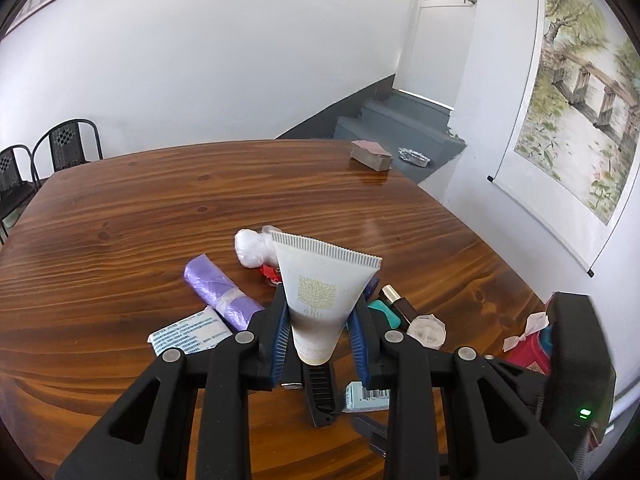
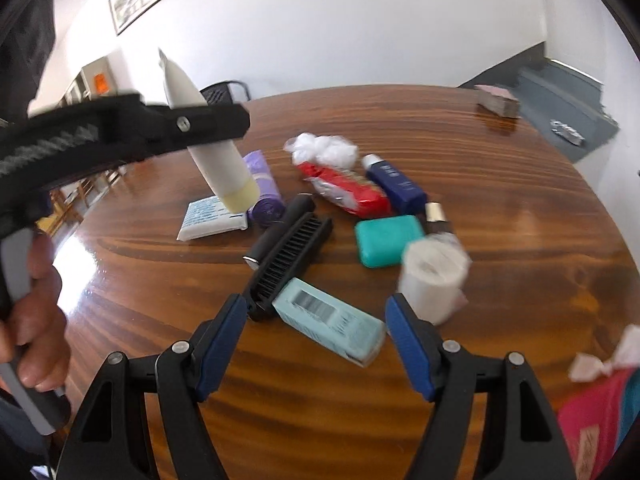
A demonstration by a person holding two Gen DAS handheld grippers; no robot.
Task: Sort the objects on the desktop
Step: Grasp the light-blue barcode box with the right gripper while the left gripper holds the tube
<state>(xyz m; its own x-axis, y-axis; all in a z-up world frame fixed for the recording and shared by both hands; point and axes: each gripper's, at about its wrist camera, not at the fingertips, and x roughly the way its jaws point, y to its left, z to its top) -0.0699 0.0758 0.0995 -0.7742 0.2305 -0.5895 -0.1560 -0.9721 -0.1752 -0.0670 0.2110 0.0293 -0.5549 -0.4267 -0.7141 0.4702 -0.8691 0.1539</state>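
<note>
L gripper (image 1: 320, 332) clamped on my white tube (image 1: 320, 300) | tube long axis near upright, crimp end up, cap down | R gripper (image 2: 316, 340) jaws apart, holding nothing

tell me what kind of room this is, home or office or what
Probably a room in a home, or a plain meeting room. A large wooden table stands by white walls, a landscape scroll painting hangs on one wall, black metal chairs sit at the far side, and grey steps lead up to a door.
</note>
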